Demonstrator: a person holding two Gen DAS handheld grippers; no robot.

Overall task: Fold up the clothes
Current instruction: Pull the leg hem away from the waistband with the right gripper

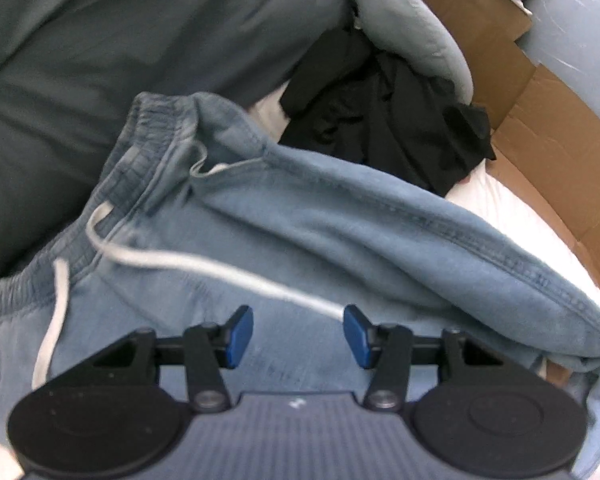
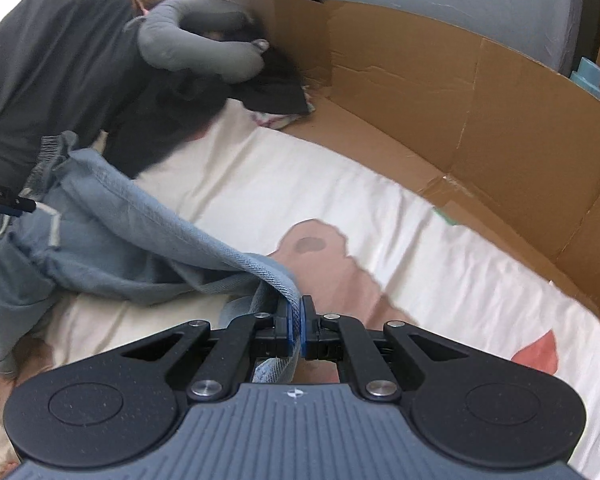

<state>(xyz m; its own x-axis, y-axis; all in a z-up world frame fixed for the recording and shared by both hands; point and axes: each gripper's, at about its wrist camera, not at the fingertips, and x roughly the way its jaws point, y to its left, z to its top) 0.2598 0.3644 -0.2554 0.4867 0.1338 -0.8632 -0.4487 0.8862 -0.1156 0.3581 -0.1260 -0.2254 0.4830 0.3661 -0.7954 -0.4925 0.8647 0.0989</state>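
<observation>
Light blue drawstring shorts lie crumpled on a white patterned sheet, elastic waistband at the upper left and a white cord trailing across the cloth. My left gripper hovers open just above the shorts, blue pads apart, nothing between them. In the right wrist view the same shorts stretch from the left toward my right gripper, which is shut on a hem edge of the fabric and lifts it off the sheet.
A black garment lies heaped behind the shorts beside a grey neck pillow. A dark grey blanket fills the left. Brown cardboard walls border the sheet on the right and back.
</observation>
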